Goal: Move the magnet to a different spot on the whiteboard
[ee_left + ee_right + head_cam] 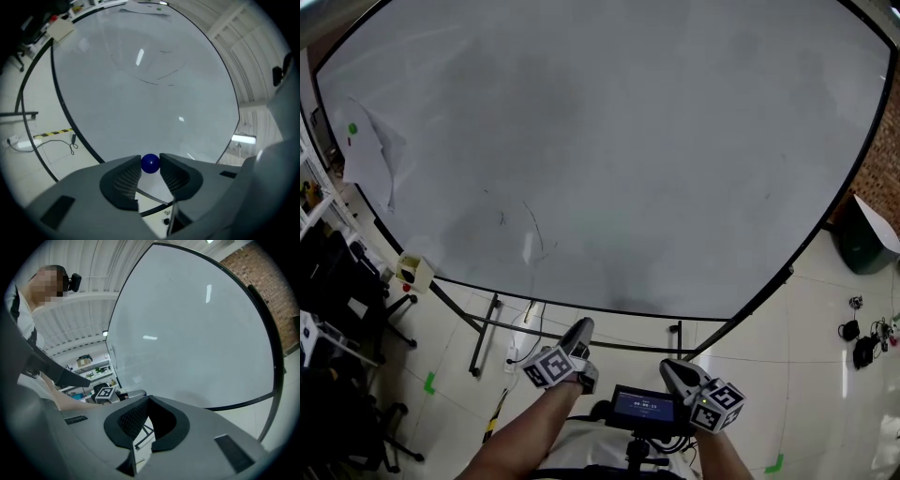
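Observation:
A small blue ball magnet (150,164) sits pinched between the tips of my left gripper (150,162), whose jaws are shut on it just short of the whiteboard (150,84). In the head view the left gripper (580,330) is held low, below the bottom edge of the large whiteboard (609,150), and the magnet is hidden by its fingers. My right gripper (674,369) hangs beside it, also below the board. In the right gripper view its jaws (149,399) meet at the tips with nothing between them.
A sheet of paper (373,155) is pinned under a green magnet (352,128) at the board's upper left. A small box (412,270) hangs at the lower left corner. Office chairs (337,281) stand left, a dark bin (864,239) right, cables (520,342) under the board.

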Action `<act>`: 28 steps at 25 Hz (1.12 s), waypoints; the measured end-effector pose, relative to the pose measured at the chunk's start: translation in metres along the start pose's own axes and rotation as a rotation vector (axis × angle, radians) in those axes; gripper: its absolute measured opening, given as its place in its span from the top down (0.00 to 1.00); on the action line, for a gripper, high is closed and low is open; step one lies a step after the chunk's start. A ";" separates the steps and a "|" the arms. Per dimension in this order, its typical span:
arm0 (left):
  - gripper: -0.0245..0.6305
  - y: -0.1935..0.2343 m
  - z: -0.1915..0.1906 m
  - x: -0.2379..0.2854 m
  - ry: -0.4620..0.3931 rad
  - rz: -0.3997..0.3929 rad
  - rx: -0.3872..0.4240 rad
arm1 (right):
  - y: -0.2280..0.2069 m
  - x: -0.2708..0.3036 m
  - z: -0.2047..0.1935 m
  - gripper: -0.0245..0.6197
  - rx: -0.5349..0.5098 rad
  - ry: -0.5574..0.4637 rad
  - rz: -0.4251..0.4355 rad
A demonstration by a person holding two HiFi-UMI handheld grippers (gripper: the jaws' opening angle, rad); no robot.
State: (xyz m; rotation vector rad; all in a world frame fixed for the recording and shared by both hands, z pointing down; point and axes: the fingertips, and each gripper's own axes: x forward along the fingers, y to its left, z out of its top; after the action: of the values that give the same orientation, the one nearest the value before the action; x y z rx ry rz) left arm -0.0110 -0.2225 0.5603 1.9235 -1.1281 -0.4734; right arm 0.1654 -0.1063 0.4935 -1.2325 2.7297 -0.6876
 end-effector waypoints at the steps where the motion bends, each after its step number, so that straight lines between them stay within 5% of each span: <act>1: 0.72 0.009 0.002 0.003 -0.020 0.009 -0.046 | -0.002 0.001 0.000 0.91 -0.003 -0.001 -0.003; 8: 0.72 0.027 0.015 0.029 -0.144 -0.137 -0.385 | -0.015 0.009 0.002 0.91 -0.003 0.013 -0.028; 16: 0.72 0.042 0.026 0.057 -0.261 -0.126 -0.522 | -0.032 0.015 0.008 0.91 -0.001 0.023 -0.063; 28: 0.72 0.028 0.035 0.081 -0.354 -0.178 -0.596 | -0.055 0.016 0.017 0.91 -0.009 0.026 -0.093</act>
State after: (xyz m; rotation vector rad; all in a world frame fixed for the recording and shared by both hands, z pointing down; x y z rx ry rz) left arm -0.0066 -0.3150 0.5694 1.4448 -0.8905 -1.1434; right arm 0.1967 -0.1561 0.5033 -1.3698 2.7139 -0.7051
